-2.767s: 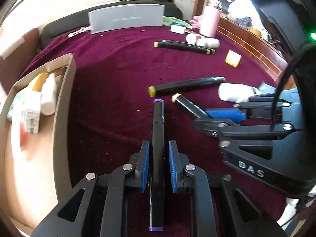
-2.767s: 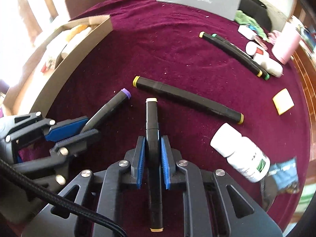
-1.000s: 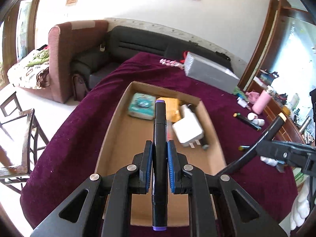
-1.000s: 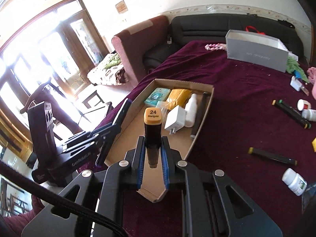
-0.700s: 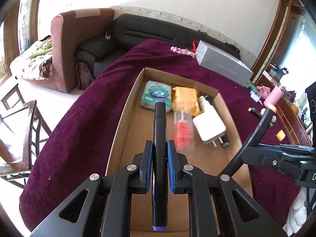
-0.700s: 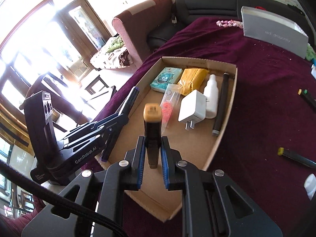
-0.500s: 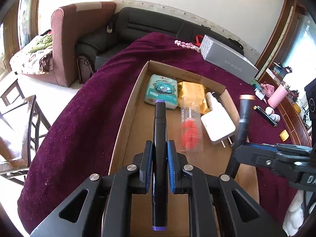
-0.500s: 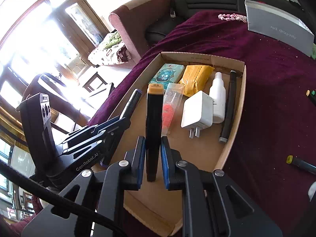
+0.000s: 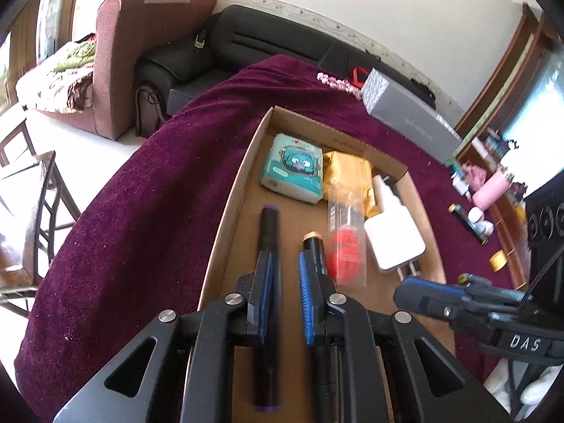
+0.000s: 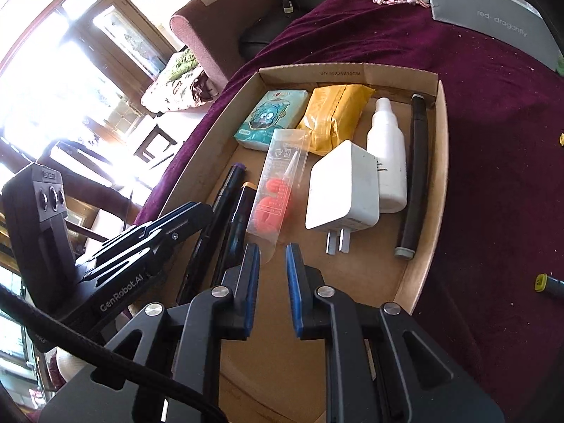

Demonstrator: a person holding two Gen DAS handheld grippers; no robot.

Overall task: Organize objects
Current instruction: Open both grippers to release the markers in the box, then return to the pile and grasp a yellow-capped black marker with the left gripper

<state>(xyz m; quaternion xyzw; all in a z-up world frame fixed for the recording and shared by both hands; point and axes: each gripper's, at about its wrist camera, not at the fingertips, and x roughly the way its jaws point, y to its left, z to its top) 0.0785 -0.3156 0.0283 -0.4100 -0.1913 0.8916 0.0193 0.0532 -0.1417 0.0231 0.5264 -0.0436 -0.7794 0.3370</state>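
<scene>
Two black markers lie side by side on the floor of a shallow cardboard box, near its left wall. The purple-capped marker is nearer the wall; the orange-capped marker lies just beside it, roughly parallel.

The left tongs hang directly over this pair. The jaws have just been opening and now stand narrowly apart, with bare cardboard showing in the gap. The purple-capped marker runs beneath the left blue pad and the orange-capped one beneath the right pad – neither is pinched.

The right tongs hover over the near middle of the box, jaws also slightly apart and holding nothing. Just ahead of their tips is the end of a clear sachet with red pieces inside.

Further into the box, from left to right, are a teal tissue pack, a yellow packet, a white charger plug, a white spray bottle and a third black marker lying along the right wall.

The box sits on a table draped in a maroon cloth. A grey carton rests on the cloth beyond the box, and more markers lie well off to the right. A dark sofa and a reddish armchair stand behind.
</scene>
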